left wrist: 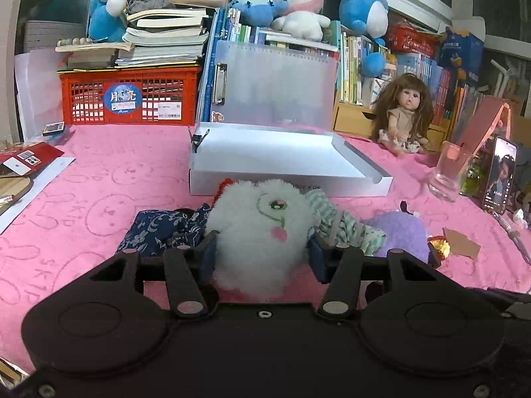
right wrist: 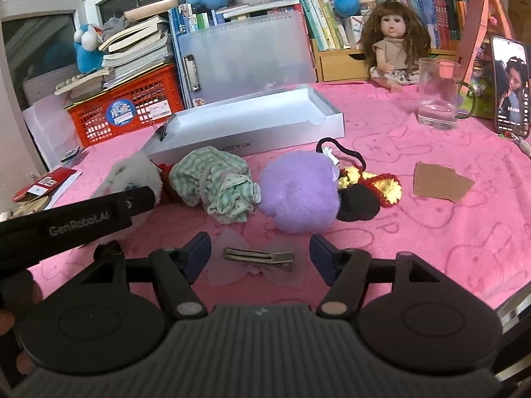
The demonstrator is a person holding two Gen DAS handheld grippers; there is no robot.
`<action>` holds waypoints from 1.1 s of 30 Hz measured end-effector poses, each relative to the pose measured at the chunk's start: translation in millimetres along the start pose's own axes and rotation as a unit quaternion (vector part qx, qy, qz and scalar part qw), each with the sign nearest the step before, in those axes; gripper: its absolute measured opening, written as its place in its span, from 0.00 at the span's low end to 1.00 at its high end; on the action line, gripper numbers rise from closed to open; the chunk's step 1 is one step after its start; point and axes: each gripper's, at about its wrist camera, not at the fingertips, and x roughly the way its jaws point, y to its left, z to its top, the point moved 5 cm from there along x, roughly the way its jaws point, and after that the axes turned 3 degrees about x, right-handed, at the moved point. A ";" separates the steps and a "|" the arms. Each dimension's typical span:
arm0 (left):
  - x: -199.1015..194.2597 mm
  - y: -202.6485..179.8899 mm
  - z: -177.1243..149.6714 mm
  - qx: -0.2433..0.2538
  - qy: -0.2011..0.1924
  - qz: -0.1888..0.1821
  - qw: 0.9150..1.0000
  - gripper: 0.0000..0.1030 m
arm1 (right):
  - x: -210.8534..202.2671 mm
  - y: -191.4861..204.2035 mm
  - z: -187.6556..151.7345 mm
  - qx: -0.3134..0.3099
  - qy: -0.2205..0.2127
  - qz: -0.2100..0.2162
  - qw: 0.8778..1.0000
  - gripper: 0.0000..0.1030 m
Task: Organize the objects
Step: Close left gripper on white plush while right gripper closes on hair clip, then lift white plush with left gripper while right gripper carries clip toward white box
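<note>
On the left of the desk (right wrist: 431, 232), which is covered in a pink cloth with rabbit outlines, a red crate (left wrist: 129, 98) holds up a stack of books. In front of it, the left gripper (left wrist: 262, 252) has its fingers pinching the sides of a white fluffy toy (left wrist: 259, 229), a round ball of long fur with a stitched green eye, a thin green line and a pink cheek patch; its pile bulges out past the blue pads. A dark blue patterned cloth (left wrist: 156, 232) lies just left of the toy, and a green striped cloth (right wrist: 219, 185) lies crumpled at its right. Behind them sits an open, shallow white box (right wrist: 252, 132). Further right is a purple fluffy ball (right wrist: 295, 192), touching a black, red and yellow crocheted piece (right wrist: 368, 189). The right gripper (right wrist: 260, 258) has its fingers spread, and between them lies a metal hair clip (right wrist: 259, 257) on a pale bow, not touched by either pad. At the far right stand a glass (right wrist: 438, 96) and a phone (right wrist: 511, 86), with a doll (right wrist: 395, 46) seated behind.
</note>
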 end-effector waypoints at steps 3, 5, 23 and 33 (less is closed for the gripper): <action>-4.5 4.2 1.6 -0.012 -0.006 -0.010 1.000 0.51 | 3.2 2.0 -1.9 0.004 0.003 -0.009 1.000 0.75; -8.1 6.2 3.7 -0.018 -0.014 -0.014 1.000 0.51 | 4.7 3.6 -3.7 0.000 0.009 -0.011 1.000 0.66; 1.0 21.8 41.5 -0.013 -0.026 -0.017 0.999 0.51 | -5.6 1.8 23.5 -0.023 -0.028 -0.003 0.999 0.52; 38.1 34.3 84.7 -0.037 -0.019 -0.028 0.999 0.51 | 5.8 -8.8 81.3 -0.020 -0.061 0.026 0.998 0.52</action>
